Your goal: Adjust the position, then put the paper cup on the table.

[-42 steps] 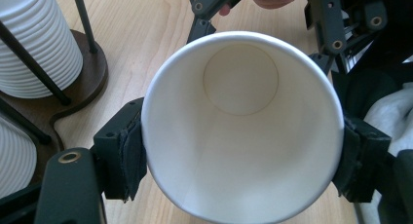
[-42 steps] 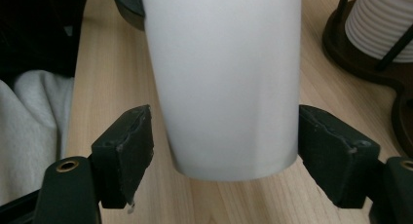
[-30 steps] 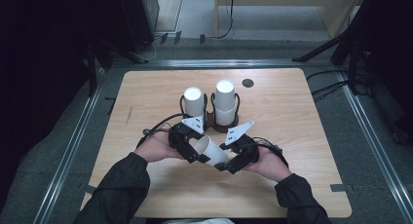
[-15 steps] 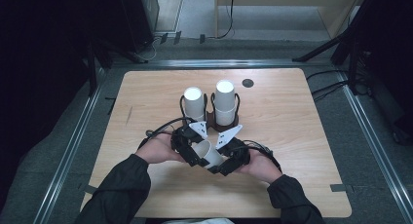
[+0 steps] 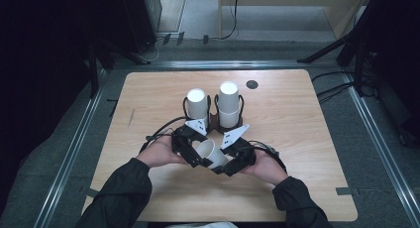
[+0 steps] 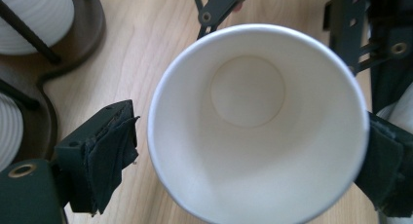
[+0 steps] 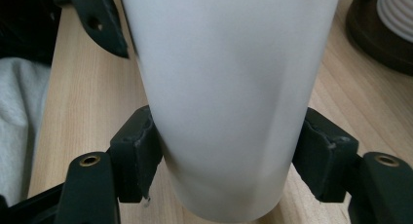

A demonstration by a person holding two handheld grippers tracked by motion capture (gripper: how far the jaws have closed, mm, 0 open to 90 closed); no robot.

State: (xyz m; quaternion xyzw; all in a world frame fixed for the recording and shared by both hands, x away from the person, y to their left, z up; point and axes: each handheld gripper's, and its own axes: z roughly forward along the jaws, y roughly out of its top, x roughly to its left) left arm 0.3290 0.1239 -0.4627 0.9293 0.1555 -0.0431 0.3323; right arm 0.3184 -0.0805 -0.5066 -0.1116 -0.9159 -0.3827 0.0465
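Held between the two grippers near the middle of the table's near half: one white paper cup (image 5: 211, 152), tipped on its side, open mouth toward the left gripper (image 5: 189, 151), base end toward the right gripper (image 5: 233, 163). Seen down the left gripper view as a round rim with the inner bottom showing (image 6: 253, 121); left gripper's jaws just opened wider, one pad standing clear of the rim with wood showing between, the other at the rim's far side, contact there not certain. Gripped low on the cup's tapered wall (image 7: 229, 102) by the right gripper (image 7: 229, 156), both pads pressed against the sides, jaws just closed in to a middling width.

Just behind the grippers, a dark wire cup holder (image 5: 214, 120) with two bays, each filled: a single white cup (image 5: 196, 103) on the left, a taller stack of two or more white cups (image 5: 229, 103) on the right. Close behind the hands, little gap between holder and grippers. Farther back and to the right, one small dark disc (image 5: 252, 84) on the wood.

Broad bare stretches of table (image 5: 307, 139) left and right of the hands, and toward the near edge. Beyond the edges, metal rails and dark floor.
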